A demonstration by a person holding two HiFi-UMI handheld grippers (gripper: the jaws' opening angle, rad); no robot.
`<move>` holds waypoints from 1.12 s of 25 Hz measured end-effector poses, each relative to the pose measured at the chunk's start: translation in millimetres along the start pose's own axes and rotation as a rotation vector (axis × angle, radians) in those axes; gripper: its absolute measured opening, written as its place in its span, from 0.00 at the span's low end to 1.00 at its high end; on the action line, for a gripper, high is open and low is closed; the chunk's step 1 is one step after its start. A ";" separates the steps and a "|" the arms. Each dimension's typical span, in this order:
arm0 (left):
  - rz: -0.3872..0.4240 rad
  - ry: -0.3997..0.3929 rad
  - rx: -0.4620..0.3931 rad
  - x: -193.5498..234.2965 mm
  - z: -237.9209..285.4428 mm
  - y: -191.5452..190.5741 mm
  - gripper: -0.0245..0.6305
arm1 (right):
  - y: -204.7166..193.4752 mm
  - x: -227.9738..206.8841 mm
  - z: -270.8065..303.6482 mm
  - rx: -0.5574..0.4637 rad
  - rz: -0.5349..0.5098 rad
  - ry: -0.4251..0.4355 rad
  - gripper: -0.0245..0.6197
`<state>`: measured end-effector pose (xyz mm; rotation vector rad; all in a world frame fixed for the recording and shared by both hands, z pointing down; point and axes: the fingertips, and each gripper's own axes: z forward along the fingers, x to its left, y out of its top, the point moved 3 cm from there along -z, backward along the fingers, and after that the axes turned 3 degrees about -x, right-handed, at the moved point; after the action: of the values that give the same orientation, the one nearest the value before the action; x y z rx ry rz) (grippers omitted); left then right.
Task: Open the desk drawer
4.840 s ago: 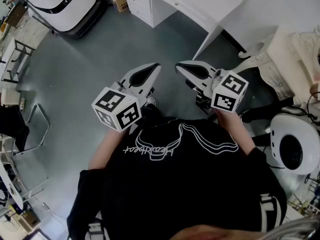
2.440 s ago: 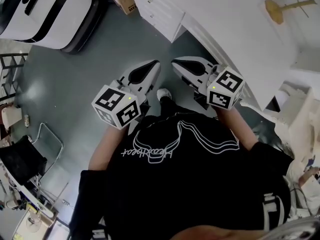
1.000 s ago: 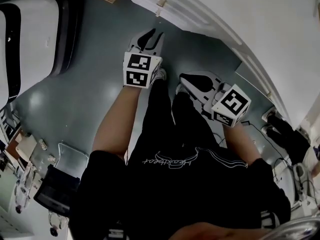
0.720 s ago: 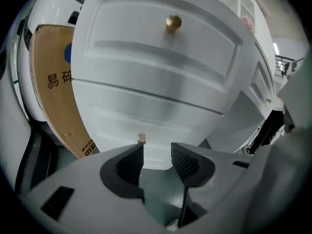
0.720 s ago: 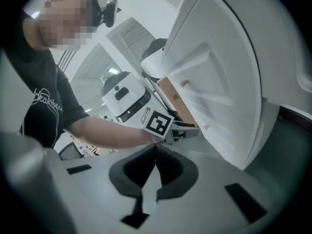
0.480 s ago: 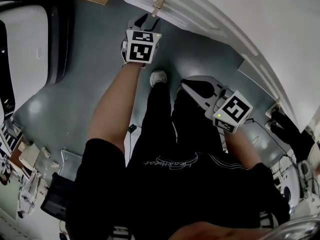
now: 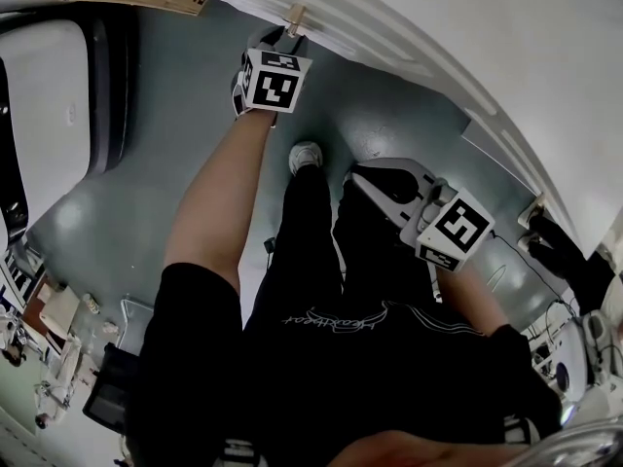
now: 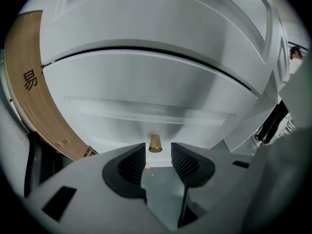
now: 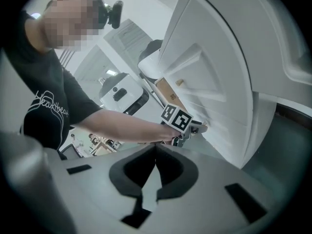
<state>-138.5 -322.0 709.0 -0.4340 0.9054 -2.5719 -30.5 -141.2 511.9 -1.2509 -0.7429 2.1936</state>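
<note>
1. The left gripper (image 8: 158, 154) holds its two fingers (image 8: 132, 164) wide apart, and the ribbed pads press on nothing.
2. Just ahead of the fingertips, in line with the gap between them, stands the small wooden knob (image 8: 155, 144) of the desk drawer. It is very near to the tips, but no pad touches it.
3. Directly behind the knob is the white drawer front (image 8: 161, 106). It sits flush with the panel above it, with only a thin dark seam between the two, so the drawer is closed.
4. To the left of these fingers and further away, a brown cardboard box (image 8: 34, 96) stands beside the desk.
5. In the head view, the left gripper (image 7: 280, 37) is at the end of a stretched arm, with its marker cube (image 7: 273, 79) behind the fingers. The tips are just beside the knob (image 7: 294, 15) on the white desk (image 7: 438, 27).
6. The right gripper (image 9: 156, 161) has its fingers closed together, the tips meet, and nothing is between them.
7. In the head view, the right gripper (image 7: 358, 175) is near the person's legs, well apart from the desk and from the knob.
8. Far beyond the closed fingers, the right gripper view shows the outstretched arm and the left gripper at the drawer front.
9. Between the two grippers, lower down, a white shoe (image 7: 306, 154) stands on the grey floor (image 7: 146, 163).
</note>
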 end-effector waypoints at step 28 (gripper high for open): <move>0.067 0.020 0.012 2.3 -8.5 -15.6 0.15 | 0.0 9.3 -1.6 -0.007 -0.012 0.012 0.05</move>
<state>-147.8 -307.3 713.1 -0.3689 0.8953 -2.5243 -33.3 -134.7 505.6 -1.2588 -0.7521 2.1741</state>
